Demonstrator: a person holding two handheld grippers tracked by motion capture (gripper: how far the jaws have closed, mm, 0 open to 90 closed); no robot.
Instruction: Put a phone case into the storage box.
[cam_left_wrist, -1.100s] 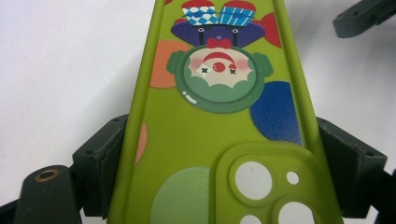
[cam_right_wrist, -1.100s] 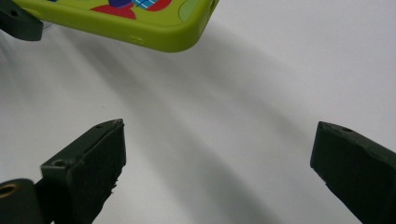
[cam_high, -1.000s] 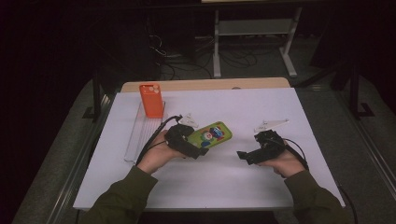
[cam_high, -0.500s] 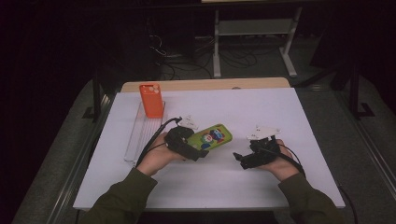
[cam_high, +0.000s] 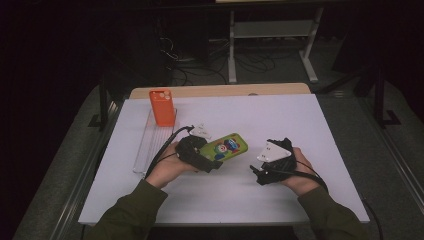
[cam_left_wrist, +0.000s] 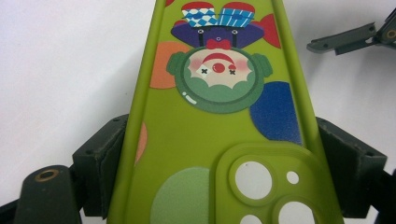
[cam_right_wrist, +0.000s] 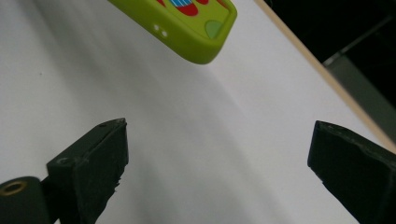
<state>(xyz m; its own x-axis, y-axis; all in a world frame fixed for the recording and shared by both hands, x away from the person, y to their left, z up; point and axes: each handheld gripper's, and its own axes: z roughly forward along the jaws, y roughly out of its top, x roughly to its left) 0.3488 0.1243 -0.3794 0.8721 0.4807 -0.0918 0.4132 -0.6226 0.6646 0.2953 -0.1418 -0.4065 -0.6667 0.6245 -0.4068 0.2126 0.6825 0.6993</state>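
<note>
A green phone case (cam_high: 229, 148) with a clown picture is held just above the white table, camera cutouts toward my left hand. My left gripper (cam_high: 212, 159) is shut on its near end; in the left gripper view both pads press the long edges of the case (cam_left_wrist: 219, 116). My right gripper (cam_high: 257, 175) lies to the right of the case, pointing left, jaws wide apart. In the right gripper view its open jaws (cam_right_wrist: 217, 158) frame bare table, with the far corner of the case (cam_right_wrist: 187, 23) ahead and above them, untouched.
An orange phone case (cam_high: 162, 106) stands upright at the far end of a clear plastic tray (cam_high: 150, 145) on the left. The white table top (cam_high: 250, 200) has a wooden strip (cam_high: 220, 91) along its far edge. Dark floor with cables lies beyond.
My right gripper has shifted a little to the left, toward the green case, and slightly lower. The left gripper and the case have stayed in place.
</note>
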